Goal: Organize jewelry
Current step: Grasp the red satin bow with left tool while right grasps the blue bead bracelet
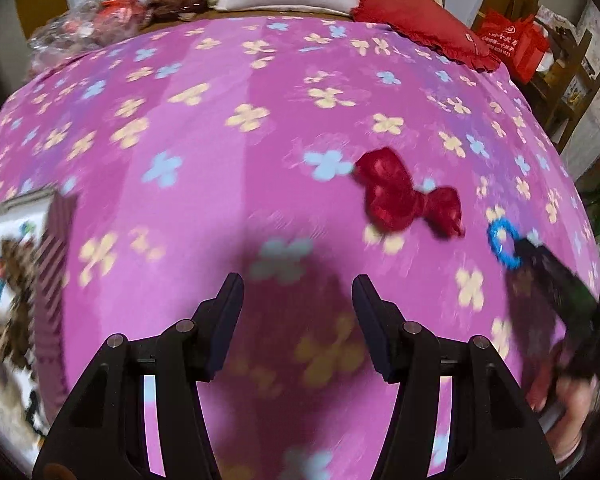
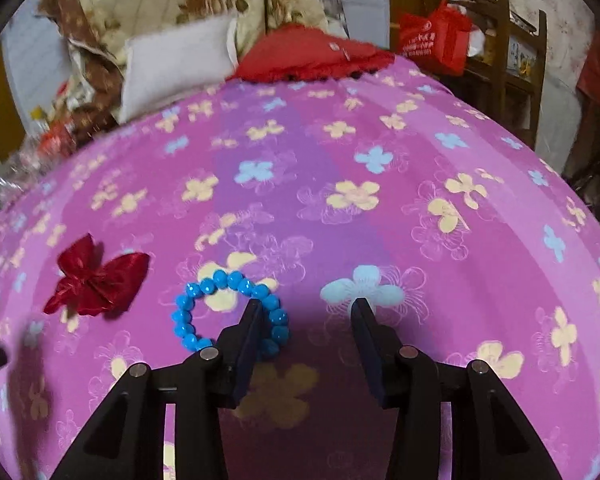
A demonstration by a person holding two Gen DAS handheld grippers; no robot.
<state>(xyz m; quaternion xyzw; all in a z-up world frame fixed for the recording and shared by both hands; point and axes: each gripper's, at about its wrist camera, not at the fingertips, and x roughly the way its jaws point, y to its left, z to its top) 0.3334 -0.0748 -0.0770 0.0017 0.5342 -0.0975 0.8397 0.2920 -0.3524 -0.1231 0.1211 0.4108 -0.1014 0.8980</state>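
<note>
Bed covered in a pink flowered sheet (image 2: 340,128), jewelry bits still loose on it. Blue bead bracelet (image 2: 228,308) lying flat, right up against the right gripper (image 2: 306,312): left finger parked inside or over the ring, far side of the beads peeking out just behind it. Jaws roughly half open, nothing pinched between them, only sheet. Red satin bow (image 2: 96,280) sitting a little to the left of the bracelet, not touching. Left gripper (image 1: 298,292) also about half open, empty, hovering over bare sheet, bow (image 1: 408,200) up ahead to its right. Storage box (image 1: 28,280) at the far left edge of the left wrist view, very blurred, looks like stuff already inside but can't make out what.

Risks, guessing here: closing now probably grabs one side of the loop only, so beads could roll out or the stretchy string could snag. Soft sheet could bunch up in the pinch too. Both grippers close together, easy to bump on the way to the box.
</note>
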